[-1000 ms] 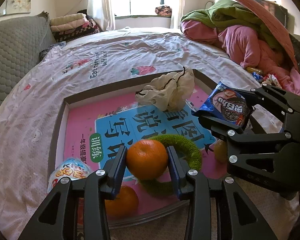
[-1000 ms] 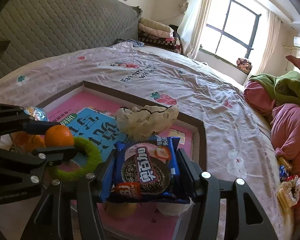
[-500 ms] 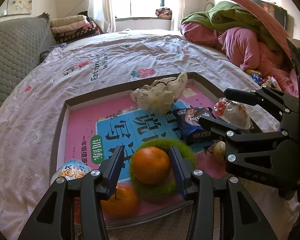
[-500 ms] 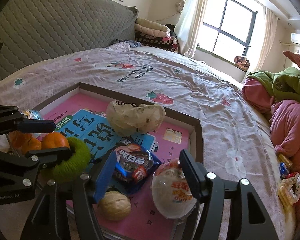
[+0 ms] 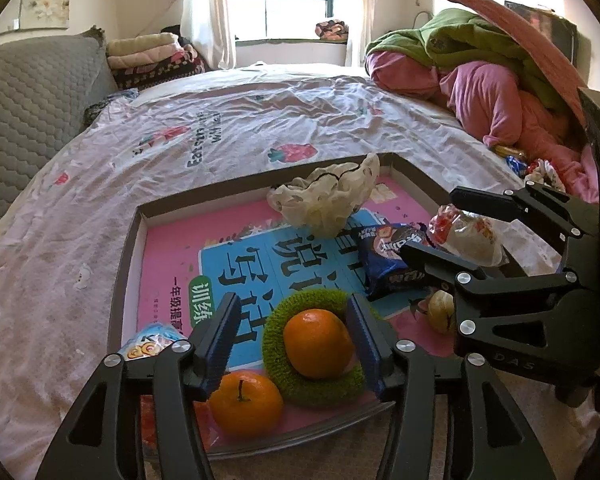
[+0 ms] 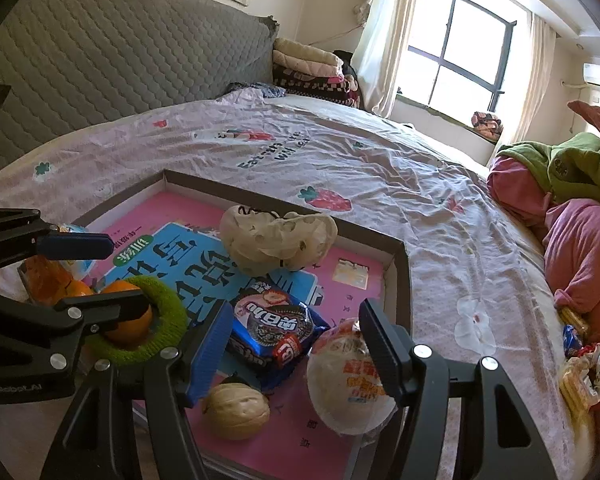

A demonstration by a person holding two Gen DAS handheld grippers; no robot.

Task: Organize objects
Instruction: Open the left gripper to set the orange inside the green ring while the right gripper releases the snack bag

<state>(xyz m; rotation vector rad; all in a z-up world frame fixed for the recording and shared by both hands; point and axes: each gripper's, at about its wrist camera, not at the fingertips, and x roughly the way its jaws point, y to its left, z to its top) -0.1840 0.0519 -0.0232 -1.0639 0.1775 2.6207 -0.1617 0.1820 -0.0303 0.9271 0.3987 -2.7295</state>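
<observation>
A shallow pink-lined box lies on the bed. My left gripper is open above an orange that rests in a green fuzzy ring; a second orange lies beside it. My right gripper is open and empty over a blue Oreo packet, which lies on the box floor. A wrapped round bun, a walnut and a crumpled cream cloth also lie in the box.
A small blue snack pack sits at the box's near left corner. Pink and green bedding is piled at the right, with loose snack wrappers beside it. A grey quilted headboard stands behind the bed.
Both grippers have opened. The orange went down into the green ring and the Oreo packet dropped onto the box floor. Both grippers have drawn back slightly.
</observation>
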